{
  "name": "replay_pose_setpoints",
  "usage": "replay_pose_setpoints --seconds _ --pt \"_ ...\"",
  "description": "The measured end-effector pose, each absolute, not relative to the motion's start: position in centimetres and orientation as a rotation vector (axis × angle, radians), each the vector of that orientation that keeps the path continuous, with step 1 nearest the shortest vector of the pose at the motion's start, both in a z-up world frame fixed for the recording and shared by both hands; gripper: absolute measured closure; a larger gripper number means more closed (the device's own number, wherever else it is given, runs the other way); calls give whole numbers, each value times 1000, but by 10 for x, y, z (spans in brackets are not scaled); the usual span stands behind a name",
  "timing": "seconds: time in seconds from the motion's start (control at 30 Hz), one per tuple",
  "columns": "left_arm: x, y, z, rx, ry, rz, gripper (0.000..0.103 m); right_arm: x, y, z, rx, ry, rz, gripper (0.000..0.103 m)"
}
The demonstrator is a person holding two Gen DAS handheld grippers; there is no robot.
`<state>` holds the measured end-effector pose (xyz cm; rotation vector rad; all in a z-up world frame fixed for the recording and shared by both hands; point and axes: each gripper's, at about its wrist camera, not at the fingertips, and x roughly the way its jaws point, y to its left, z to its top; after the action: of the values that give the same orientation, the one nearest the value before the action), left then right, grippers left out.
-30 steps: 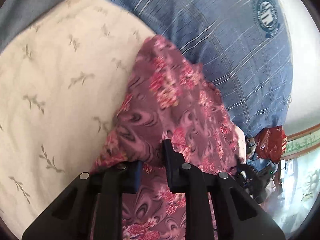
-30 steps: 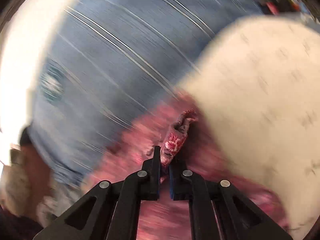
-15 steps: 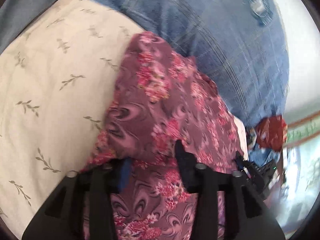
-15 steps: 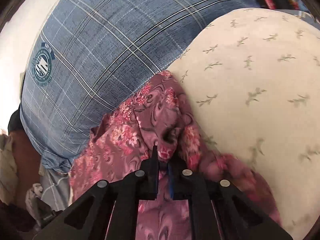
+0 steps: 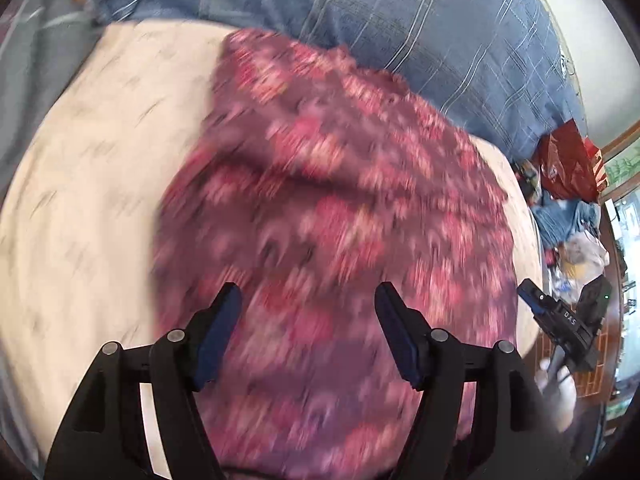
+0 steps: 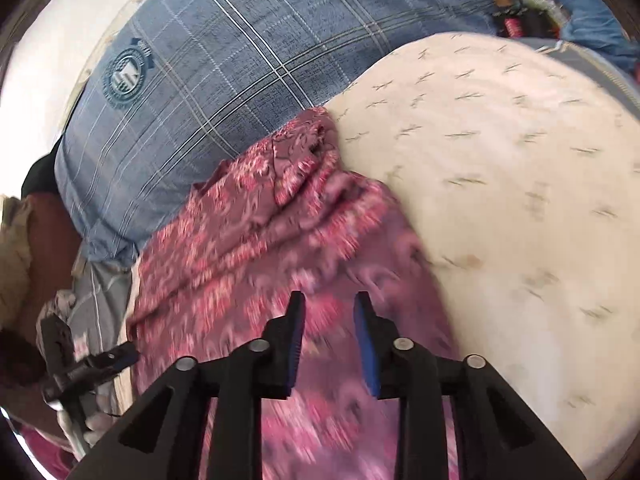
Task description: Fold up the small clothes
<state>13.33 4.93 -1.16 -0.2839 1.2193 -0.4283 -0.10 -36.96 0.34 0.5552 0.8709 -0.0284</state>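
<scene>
one pillow crest [image 6: 126,76], right view only

Home bedroom, lived-in. Work surface is a bed: cream sheet with small leaf sprigs [image 6: 500,168], a big blue plaid pillow [image 6: 224,80] with a round crest badge [image 6: 126,74] at its head, against a plain white wall [image 6: 48,40]. Purple-pink floral garment [image 5: 340,220] spread on the sheet. Clutter beside the bed: red plastic bag [image 5: 568,168], crumpled blue clothing [image 5: 564,220], other bags, blurred. Brick-pattern floor [image 5: 600,364] and wood trim at the far right edge.
</scene>
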Motion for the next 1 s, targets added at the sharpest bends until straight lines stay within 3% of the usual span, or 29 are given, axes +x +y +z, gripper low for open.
replay_pose_setpoints --seconds 0.17,0.43,0.73,0.9,0.97,1.0 --pt "78 96 -5 -264 1265 -407 34 -39 -385 5 521 885 -31 62" --pt "1 107 -39 -250 1409 -437 34 -91 -398 -6 534 939 -3 60" --pt "-25 86 -99 -229 1562 -416 34 -107 -385 -27 498 1055 55 56" --pt "-20 88 -112 -289 1544 -400 35 -108 -364 -35 483 1129 160 52" --pt "-18 88 -108 -303 1508 -425 46 -106 -351 -36 425 1154 203 42" --pt "-19 86 -106 -307 1496 -458 75 -106 -344 -36 366 1152 197 42"
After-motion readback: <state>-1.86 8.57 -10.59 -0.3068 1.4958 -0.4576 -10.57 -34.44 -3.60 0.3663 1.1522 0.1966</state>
